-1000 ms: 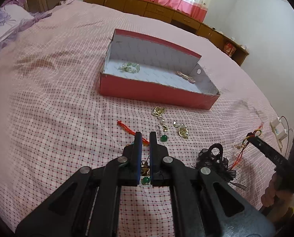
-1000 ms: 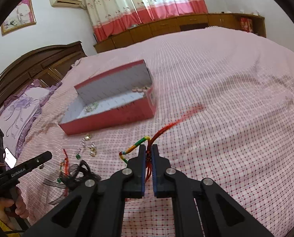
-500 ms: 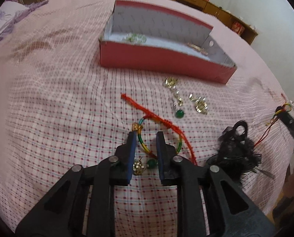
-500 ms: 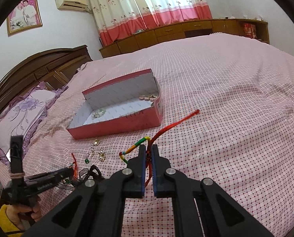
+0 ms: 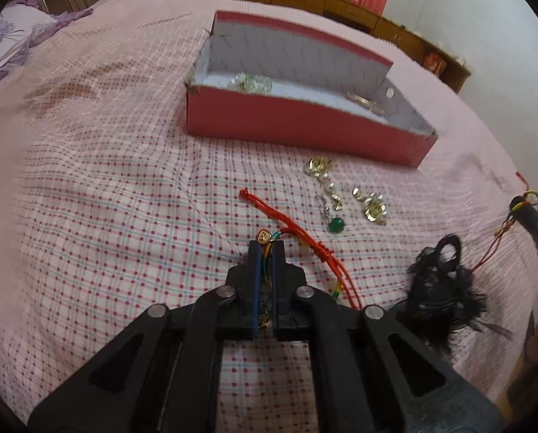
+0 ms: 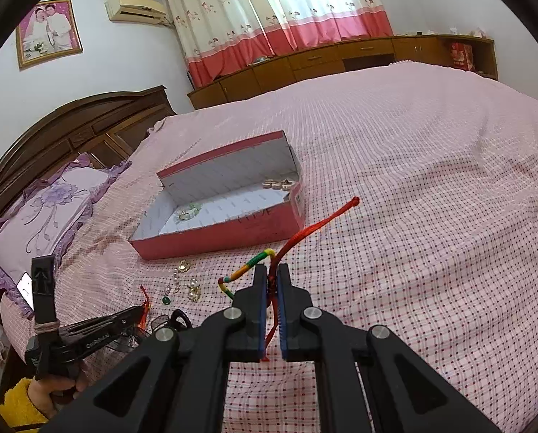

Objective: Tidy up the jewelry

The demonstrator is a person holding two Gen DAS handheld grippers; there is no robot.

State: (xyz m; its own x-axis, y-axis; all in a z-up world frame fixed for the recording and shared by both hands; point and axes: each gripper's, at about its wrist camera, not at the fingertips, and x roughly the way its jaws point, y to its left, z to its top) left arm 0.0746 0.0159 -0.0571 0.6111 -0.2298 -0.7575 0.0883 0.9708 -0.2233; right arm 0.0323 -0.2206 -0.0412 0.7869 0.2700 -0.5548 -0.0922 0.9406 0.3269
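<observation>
An open red box (image 5: 305,122) with a white inside lies on the pink checked bedspread and holds a pale green bracelet (image 5: 252,82) and gold pieces (image 5: 366,103); it also shows in the right wrist view (image 6: 232,227). My left gripper (image 5: 266,249) is shut on a red cord bracelet (image 5: 305,238) with coloured braid and a gold charm, low over the bedspread. My right gripper (image 6: 272,274) is shut on a second red cord bracelet (image 6: 305,231) with multicoloured braid, held up above the bed. Gold and pearl earrings (image 5: 326,184) and a green bead (image 5: 336,224) lie between the box and the left gripper.
A black feathery hair piece (image 5: 442,288) lies to the right of the left gripper. A purple flowered pillow (image 6: 48,213) and a dark wooden headboard (image 6: 70,122) are at the left. Wooden cabinets (image 6: 341,57) line the far wall under red and white curtains.
My left gripper opened around the red cord bracelet on the bedspread and has now shut on it. My right gripper has kept its hold and risen a little.
</observation>
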